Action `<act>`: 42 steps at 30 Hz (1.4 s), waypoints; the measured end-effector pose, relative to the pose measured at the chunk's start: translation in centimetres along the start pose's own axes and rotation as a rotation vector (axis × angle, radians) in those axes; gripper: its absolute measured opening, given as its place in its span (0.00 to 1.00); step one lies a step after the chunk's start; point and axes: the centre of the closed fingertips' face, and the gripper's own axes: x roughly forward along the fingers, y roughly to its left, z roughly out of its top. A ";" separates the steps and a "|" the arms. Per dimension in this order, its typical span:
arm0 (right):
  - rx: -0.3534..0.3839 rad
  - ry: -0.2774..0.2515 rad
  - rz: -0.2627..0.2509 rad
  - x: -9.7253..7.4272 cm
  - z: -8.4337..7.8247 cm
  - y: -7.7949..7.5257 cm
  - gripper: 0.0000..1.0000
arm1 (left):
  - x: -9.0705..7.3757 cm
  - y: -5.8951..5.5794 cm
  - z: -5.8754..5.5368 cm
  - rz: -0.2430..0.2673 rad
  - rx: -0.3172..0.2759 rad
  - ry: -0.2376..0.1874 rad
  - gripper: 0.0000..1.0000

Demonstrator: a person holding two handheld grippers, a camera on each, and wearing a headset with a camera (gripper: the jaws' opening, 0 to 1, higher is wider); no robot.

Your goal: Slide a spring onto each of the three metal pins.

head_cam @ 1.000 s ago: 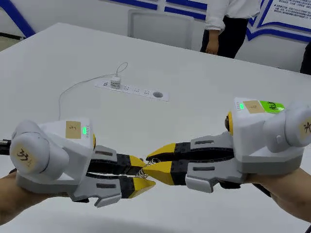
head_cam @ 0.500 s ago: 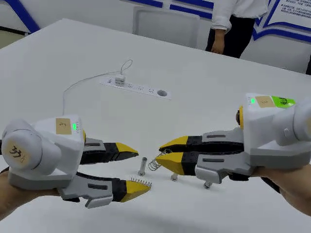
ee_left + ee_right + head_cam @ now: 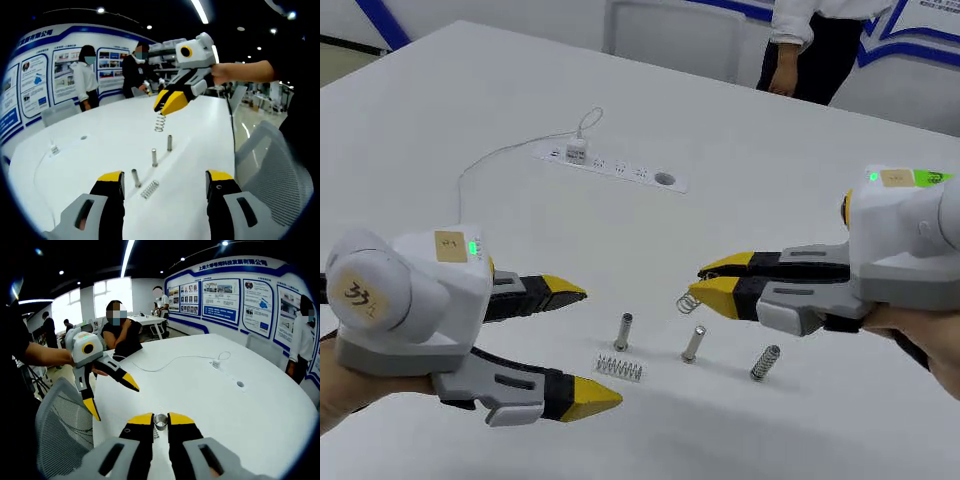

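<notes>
The right gripper [image 3: 701, 282] pinches a thin, silvery wire spring [image 3: 688, 301] in its closed yellow-tipped fingers, toward the counter's [image 3: 770, 190] near edge. Another spring [image 3: 619, 368] lies flat by two short upright metal pins [image 3: 624, 330] (a third pin [image 3: 765, 362] looks coil-wrapped). The left gripper's [image 3: 588, 345] fingers gape open. The counter is smooth and white, and blue-trimmed posters [image 3: 225, 300] line the wall.

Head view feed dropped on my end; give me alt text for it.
The right gripper holds a spring in its shut jaws above the white table, facing the left gripper, whose jaws stand wide open. Between them two bare pins stand upright, a loose spring lies flat, and a third coil stands tilted nearby.
</notes>
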 end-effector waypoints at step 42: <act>0.037 0.200 -0.084 3.6 -6.4 -4.0 0.10 | -1.3 2.3 -1.6 0.093 -0.108 0.014 0.93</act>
